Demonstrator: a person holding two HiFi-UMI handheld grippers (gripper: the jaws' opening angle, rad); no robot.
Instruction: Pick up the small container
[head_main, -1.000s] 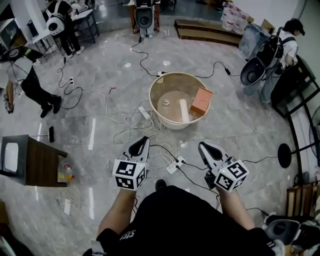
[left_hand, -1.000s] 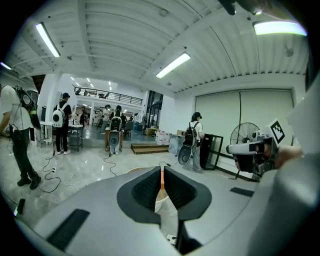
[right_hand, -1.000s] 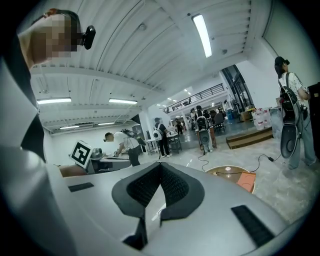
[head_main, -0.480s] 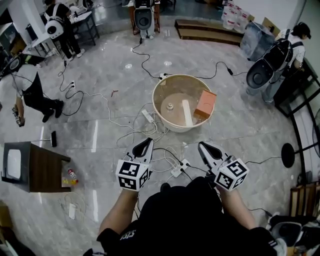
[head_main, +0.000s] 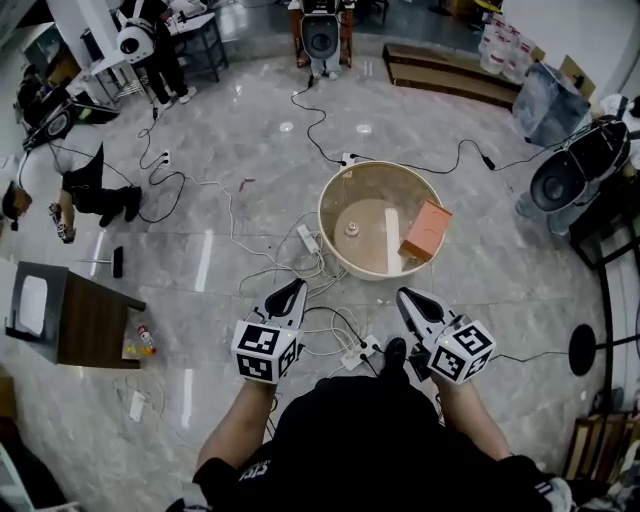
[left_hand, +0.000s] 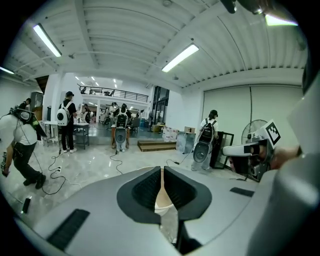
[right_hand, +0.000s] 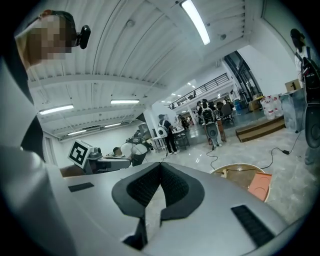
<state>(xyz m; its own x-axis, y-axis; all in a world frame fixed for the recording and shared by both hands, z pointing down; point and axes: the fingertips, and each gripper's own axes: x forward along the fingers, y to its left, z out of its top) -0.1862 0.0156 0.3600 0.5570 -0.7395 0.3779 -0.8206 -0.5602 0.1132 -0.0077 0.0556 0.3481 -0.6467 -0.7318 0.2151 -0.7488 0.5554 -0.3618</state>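
Observation:
A round beige tub (head_main: 330, 196) stands on the marble floor ahead of me. Inside it lie a small white round container (head_main: 351, 229), a white strip (head_main: 390, 240) and an orange box (head_main: 426, 229) leaning on the right wall. My left gripper (head_main: 293, 286) and right gripper (head_main: 404, 293) are held at waist height, short of the tub, both shut and empty. The left gripper view shows the left gripper's (left_hand: 163, 170) pads meeting with the tub (left_hand: 162, 200) beyond them. In the right gripper view, the tub (right_hand: 240, 172) and orange box (right_hand: 259, 186) sit to the right of the right gripper (right_hand: 160, 165).
Cables and a power strip (head_main: 308, 238) lie between me and the tub, with another strip (head_main: 355, 352) by my feet. A dark wooden table (head_main: 75, 325) and a bottle (head_main: 145, 338) are at left. People stand at far left and right. A fan base (head_main: 582, 350) is at right.
The tub has drifted right and a little nearer in the head view as I step forward. Both grippers keep their pose and stay shut. The people at left have shifted.

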